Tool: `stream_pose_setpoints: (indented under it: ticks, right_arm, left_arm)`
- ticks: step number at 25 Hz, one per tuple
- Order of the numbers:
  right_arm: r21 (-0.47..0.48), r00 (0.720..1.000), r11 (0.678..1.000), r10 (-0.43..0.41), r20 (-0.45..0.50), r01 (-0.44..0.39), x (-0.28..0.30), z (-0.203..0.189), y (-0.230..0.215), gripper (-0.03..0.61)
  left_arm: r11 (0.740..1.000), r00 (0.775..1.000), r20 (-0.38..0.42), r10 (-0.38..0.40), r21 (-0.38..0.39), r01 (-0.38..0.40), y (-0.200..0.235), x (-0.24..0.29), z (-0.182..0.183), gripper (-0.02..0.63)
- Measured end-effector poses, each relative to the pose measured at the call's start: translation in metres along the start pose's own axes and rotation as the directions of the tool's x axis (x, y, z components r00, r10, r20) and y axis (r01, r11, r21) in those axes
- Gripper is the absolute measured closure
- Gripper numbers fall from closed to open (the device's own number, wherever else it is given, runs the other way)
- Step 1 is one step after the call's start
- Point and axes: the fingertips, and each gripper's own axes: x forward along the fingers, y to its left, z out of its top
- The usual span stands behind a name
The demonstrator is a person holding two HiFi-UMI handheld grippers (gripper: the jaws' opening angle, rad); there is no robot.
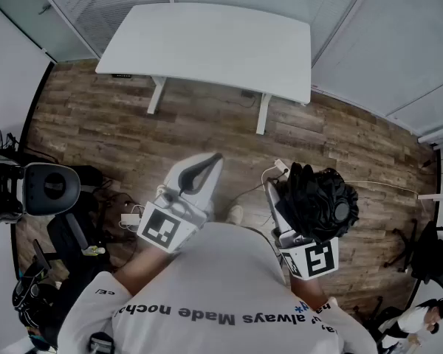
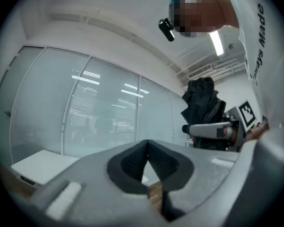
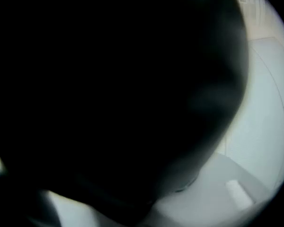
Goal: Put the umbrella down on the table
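Head view: a person stands on the wood floor [image 1: 340,135], short of the white table [image 1: 207,46], with both grippers held out level towards it. The right gripper [image 1: 292,198] is clamped on a folded black umbrella [image 1: 325,201], jaws set wide around the bundled fabric. The umbrella is in the air, well apart from the table and off its right-hand end.

Right gripper view: the umbrella's dark mass [image 3: 109,89] fills nearly the whole field, and only one pale jaw shows at the lower right.

Left gripper view: the left gripper [image 2: 147,145] has its jaw tips together with nothing between them. The table's top [image 2: 38,164] lies beyond, at lower left. An office chair [image 1: 52,190] stands well left of the table.
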Motion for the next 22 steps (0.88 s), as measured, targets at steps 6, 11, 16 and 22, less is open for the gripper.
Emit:
stream_pose_setpoints:
  ticks: [6, 11, 16, 22]
  right_arm:
    - [0.043, 1.000, 0.999, 0.004, 0.005, -0.004, -0.020, -0.016, -0.019, 0.351]
    - [0.016, 1.000, 1.000, 0.020, -0.012, -0.020, -0.002, -0.009, -0.041, 0.350]
    - [0.028, 0.999, 0.999, 0.029, -0.023, -0.028, 0.023, -0.017, -0.062, 0.350]
    - [0.026, 0.999, 0.999, 0.032, -0.031, -0.031, 0.082, -0.032, -0.079, 0.350]
  left_arm:
    - [1.000, 1.000, -0.002, 0.006, 0.022, -0.006, -0.015, 0.016, -0.006, 0.611]
    - [1.000, 1.000, 0.000, 0.018, 0.000, -0.018, -0.011, 0.038, -0.010, 0.611]
    - [1.000, 1.000, -0.013, 0.020, -0.007, -0.020, 0.010, 0.064, -0.018, 0.611]
    - [1.000, 1.000, -0.019, 0.024, -0.014, -0.024, 0.067, 0.089, -0.031, 0.611]
